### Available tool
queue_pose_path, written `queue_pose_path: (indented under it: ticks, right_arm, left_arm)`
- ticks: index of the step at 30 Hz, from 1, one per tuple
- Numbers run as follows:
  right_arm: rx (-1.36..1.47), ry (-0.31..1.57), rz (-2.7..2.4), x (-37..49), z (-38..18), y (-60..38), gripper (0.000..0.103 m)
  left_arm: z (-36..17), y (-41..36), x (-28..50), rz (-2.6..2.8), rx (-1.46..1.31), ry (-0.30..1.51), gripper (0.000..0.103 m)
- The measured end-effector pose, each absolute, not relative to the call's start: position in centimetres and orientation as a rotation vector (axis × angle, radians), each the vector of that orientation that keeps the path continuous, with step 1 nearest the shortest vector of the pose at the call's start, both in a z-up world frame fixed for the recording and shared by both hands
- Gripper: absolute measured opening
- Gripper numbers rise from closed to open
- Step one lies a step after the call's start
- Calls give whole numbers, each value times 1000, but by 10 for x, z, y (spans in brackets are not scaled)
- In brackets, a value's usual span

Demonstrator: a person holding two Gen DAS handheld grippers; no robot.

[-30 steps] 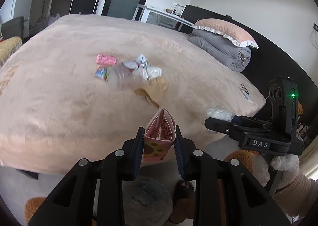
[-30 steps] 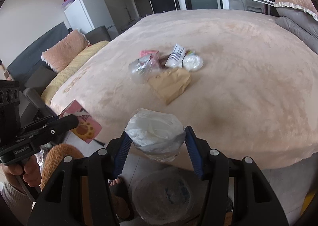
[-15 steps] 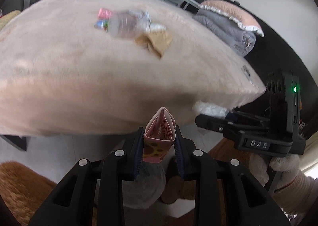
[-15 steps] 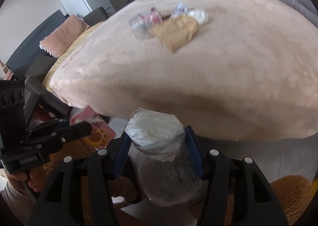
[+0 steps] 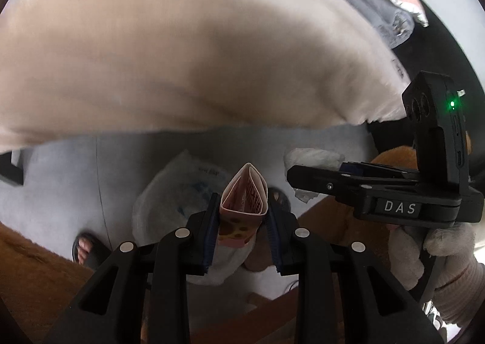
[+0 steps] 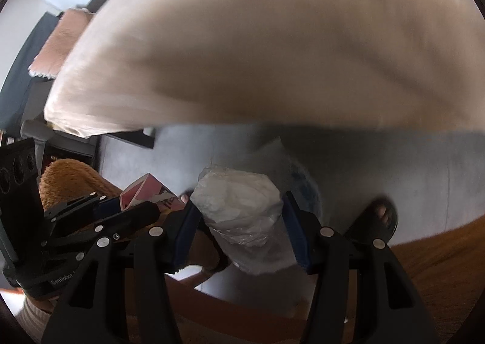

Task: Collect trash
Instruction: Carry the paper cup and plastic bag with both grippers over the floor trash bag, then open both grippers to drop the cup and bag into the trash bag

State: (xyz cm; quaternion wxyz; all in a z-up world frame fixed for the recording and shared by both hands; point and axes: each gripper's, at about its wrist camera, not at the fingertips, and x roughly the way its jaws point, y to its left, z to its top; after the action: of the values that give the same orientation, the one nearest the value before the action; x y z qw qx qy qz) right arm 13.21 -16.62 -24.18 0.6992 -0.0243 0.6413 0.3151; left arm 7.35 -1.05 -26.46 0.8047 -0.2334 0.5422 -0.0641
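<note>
Beige bed cover (image 5: 188,50) fills the upper field of the left wrist view, blurred; grey floor (image 5: 66,168) below it. My left tool (image 5: 244,223) is clenched on a folded pink carton (image 5: 245,201), paw print on its lower face, open fold pointing away from the tool. Directly beyond and under the tool tips: a white plastic bag (image 5: 178,192) on the floor, mouth up. To the right of my left tool, the right tool (image 5: 306,176) crosses in from the side, crumpled white plastic (image 5: 315,157) showing past its fingers. Sandalled foot (image 5: 86,250) at lower left.

Right wrist view: same bed cover (image 6: 272,41) above, blurred. Right tool (image 6: 239,219) grasps a wad of crumpled white plastic (image 6: 239,201) between its blue pads (image 6: 295,229). White bag (image 6: 300,180) lies just beyond the wad. Left tool (image 6: 136,210) sits to the left, close beside, pink carton (image 6: 148,192) in its grip. Second sandalled foot (image 6: 380,216) to the right.
</note>
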Motion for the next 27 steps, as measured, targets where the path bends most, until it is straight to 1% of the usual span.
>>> queue_pose_path:
  ticks: [4, 9, 15, 19, 22, 24, 25, 26, 27]
  right_arm:
    - [-17, 1558, 645, 134, -274, -175, 54]
    - [4, 1658, 601, 133, -304, -179, 54]
    - [24, 1736, 568, 130, -329, -165, 55]
    - [55, 1786, 538, 134, -342, -166, 55]
    - [60, 1791, 528, 136, -344, -167, 55]
    - [69, 1800, 521, 136, -345, -167, 57]
    - [72, 1804, 517, 136, -345, -168, 58]
    - [75, 1804, 515, 137, -347, -169, 60]
    - [79, 1804, 512, 137, -346, -170, 64]
  left_arm:
    - [-290, -12, 73, -127, -527, 1247, 28]
    - [-312, -11, 76, -110, -556, 1331, 28]
    - [-341, -8, 79, -95, -639, 1417, 28]
    - [-351, -12, 83, -84, -640, 1456, 28]
    - [-357, -12, 85, -70, -643, 1478, 31]
    - [-360, -11, 85, -49, -629, 1486, 36]
    - [-358, -11, 85, -40, -613, 1481, 47]
    - [-354, -12, 85, -30, -584, 1465, 61]
    - [-350, -12, 84, -27, -575, 1461, 66]
